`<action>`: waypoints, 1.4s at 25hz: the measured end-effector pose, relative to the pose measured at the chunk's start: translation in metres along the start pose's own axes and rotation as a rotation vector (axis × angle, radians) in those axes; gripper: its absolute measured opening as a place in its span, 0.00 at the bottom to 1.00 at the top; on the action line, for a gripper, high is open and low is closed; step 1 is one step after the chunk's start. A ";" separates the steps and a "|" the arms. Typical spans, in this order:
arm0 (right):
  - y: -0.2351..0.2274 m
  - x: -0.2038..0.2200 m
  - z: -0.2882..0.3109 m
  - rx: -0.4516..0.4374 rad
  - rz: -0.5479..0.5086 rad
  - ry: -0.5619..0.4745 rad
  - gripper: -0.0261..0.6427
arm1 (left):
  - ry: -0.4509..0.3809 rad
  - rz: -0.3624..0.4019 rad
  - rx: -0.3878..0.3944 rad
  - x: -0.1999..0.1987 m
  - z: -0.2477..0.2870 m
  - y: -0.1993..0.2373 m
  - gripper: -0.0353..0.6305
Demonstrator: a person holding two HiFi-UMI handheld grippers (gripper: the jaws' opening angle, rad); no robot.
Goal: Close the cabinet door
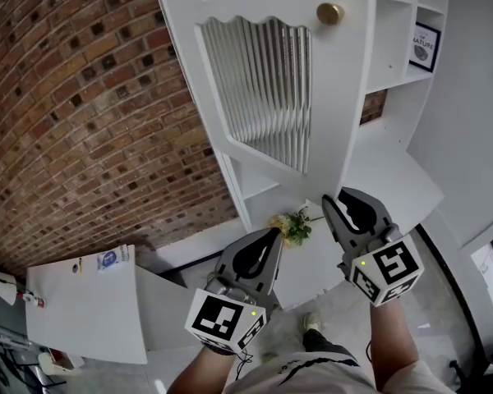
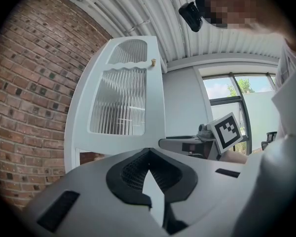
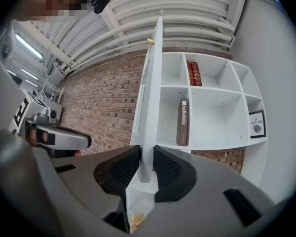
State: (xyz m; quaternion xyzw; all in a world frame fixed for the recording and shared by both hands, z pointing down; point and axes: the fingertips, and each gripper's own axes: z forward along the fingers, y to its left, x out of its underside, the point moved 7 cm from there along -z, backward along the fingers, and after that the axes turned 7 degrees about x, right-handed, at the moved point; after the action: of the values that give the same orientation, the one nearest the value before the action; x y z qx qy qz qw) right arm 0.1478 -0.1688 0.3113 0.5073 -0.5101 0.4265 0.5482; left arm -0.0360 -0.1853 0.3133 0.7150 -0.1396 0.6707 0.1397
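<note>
Your right claw (image 3: 147, 157) is pinching the free edge of the cabinet door (image 1: 338, 97). The door stands wide open, sticking out from the white cabinet (image 3: 214, 112). Your left claw (image 2: 149, 151) is squeezed closed with nothing in it, near the bottom of the door. I think you are at the swinging step, and the door has far to go. Next, hold the pinch and swing the edge round toward the shelves. Let go before the door traps the claw.
</note>
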 end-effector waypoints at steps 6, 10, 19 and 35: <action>-0.041 0.006 0.021 -0.073 0.057 -0.009 0.17 | -0.005 -0.003 -0.040 -0.001 0.027 0.004 0.07; -0.066 0.007 0.040 -0.109 0.079 -0.012 0.17 | -0.009 0.003 -0.076 -0.005 0.044 0.007 0.07; -0.113 0.017 0.079 -0.157 0.111 -0.023 0.17 | -0.006 0.023 -0.133 -0.004 0.077 0.006 0.07; -0.148 0.023 0.140 -0.192 0.118 -0.027 0.23 | -0.001 0.031 -0.187 0.003 0.142 0.033 0.07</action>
State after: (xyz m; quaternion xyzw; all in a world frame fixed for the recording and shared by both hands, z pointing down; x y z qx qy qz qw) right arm 0.2791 -0.3263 0.3116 0.4271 -0.5850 0.4003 0.5614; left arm 0.0825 -0.2707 0.3080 0.6968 -0.2127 0.6565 0.1955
